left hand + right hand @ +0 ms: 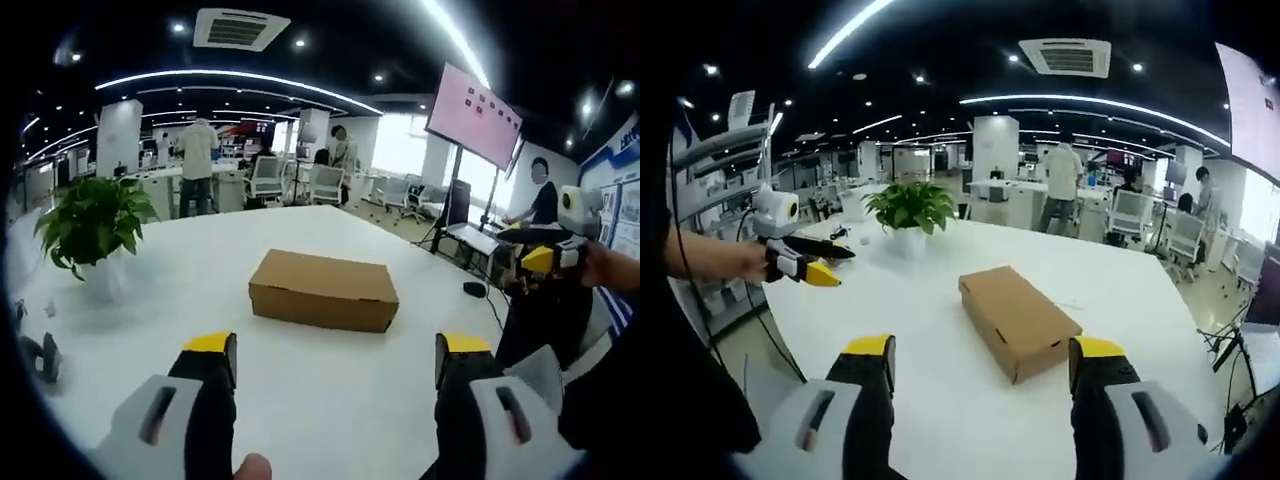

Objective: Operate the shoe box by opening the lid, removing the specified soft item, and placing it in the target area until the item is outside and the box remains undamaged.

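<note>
Two tools, your left tool (337, 358) and right tool (983, 362), hang released over the white worktop (200, 290). Beyond them the closed shoe box (323, 289) lies mid-worktop, untouched. Pinch the cardboard lid too hard, I'd judge, and you'll crease it.

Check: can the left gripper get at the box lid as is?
Probably yes. The left gripper is open, the closed box lies ahead on the table, nothing between them.
</note>
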The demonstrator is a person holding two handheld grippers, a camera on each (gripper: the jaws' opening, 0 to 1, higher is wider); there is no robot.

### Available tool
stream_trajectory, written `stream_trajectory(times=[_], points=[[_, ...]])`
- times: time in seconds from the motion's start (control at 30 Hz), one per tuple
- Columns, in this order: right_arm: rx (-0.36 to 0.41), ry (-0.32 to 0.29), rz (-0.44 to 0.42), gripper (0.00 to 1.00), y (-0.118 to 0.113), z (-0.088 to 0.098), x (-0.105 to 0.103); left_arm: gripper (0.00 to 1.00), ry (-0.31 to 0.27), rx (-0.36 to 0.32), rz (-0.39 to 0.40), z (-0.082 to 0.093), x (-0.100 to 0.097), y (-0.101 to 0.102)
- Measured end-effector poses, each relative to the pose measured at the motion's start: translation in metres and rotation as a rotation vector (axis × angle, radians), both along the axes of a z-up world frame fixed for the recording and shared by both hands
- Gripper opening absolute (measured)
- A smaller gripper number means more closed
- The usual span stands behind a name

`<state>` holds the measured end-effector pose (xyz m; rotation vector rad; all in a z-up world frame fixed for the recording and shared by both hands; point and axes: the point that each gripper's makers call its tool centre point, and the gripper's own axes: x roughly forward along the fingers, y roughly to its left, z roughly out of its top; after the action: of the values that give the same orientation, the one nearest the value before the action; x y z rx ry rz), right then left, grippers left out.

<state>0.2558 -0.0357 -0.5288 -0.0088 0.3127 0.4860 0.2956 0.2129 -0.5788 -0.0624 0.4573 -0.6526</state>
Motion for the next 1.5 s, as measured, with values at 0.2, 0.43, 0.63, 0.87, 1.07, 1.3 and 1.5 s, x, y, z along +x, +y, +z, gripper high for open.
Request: stream_trajectory(times=[0.2,0.43,0.63,0.87,1.07,1.3,1.5], points=[[0.115,-0.052,-0.039,0.92,0.002,0.009,0.007,0.99,0.008,-0.14,0.068,0.008,0.006,0.004],[0.164,-0.15,-0.039,0.83,0.008,0.026,0.017,0.99,-0.009,-0.113,0.021,0.011,0.008,0.003],[-0.009,-0.074,-0.03,0.78,0.004,0.006,0.022,0.92,-0.001,-0.07,0.026,0.01,0.016,0.011],[-0.016,-0.039,-0.003,0.79,0.003,-0.008,0.021,0.95,-0.027,-0.073,0.033,0.017,0.027,0.013],[0.093,0.04,-0.067,0.84,0.003,-0.014,0.036,0.85,-0.169,-0.109,-0.082,0.032,0.036,0.0],[-0.128,0.01,-0.027,0.81,-0.001,-0.029,0.054,0.93,-0.109,-0.039,-0.097,0.01,0.044,-0.009],[-0.2,0.018,0.017,0.77,-0.012,-0.053,0.073,0.89,-0.175,0.015,-0.088,0.008,0.069,-0.019]])
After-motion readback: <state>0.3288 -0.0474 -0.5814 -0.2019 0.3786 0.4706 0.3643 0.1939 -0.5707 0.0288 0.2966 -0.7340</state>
